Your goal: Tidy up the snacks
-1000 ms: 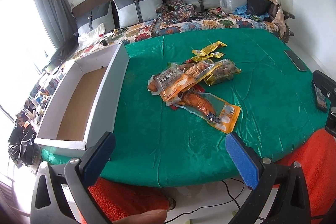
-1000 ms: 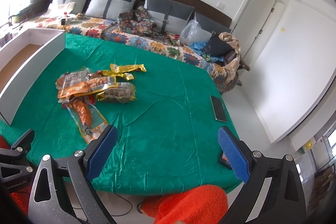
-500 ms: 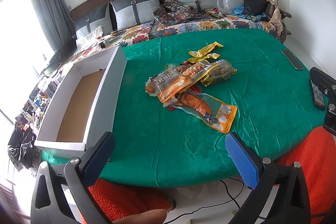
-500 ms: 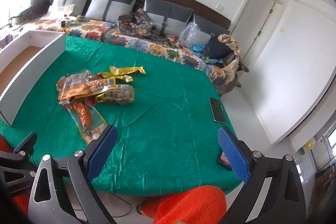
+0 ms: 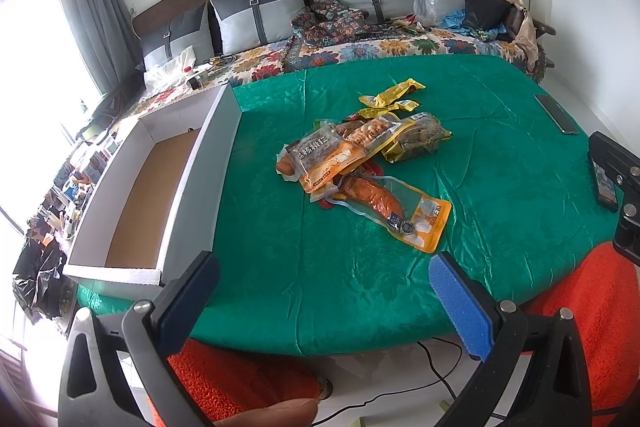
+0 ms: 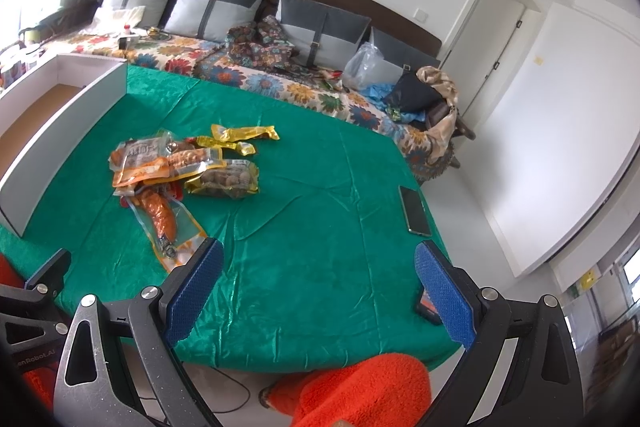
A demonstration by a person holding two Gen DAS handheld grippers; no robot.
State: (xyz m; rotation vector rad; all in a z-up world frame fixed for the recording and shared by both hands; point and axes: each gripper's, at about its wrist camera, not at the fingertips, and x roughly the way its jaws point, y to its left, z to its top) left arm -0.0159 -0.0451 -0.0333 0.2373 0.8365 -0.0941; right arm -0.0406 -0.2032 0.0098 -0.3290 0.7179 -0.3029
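- Snack packets (image 5: 360, 155) heaped mid-worktop on the green cloth (image 5: 500, 163), overlapping one another.
- Sausage pack (image 5: 384, 205) at the near edge of the heap; two yellow wrappers (image 5: 394, 95) at the far edge.
- White box (image 5: 188, 187) with brown floor standing just left of the heap, apart from it.
- Phone (image 6: 415, 211) lying flat near the worktop's right edge, well apart from the snacks.
- Left claw (image 5: 326, 301) released, spread wide, holding nothing, low over the near edge.
- Right claw (image 6: 320, 291) likewise spread and bare.
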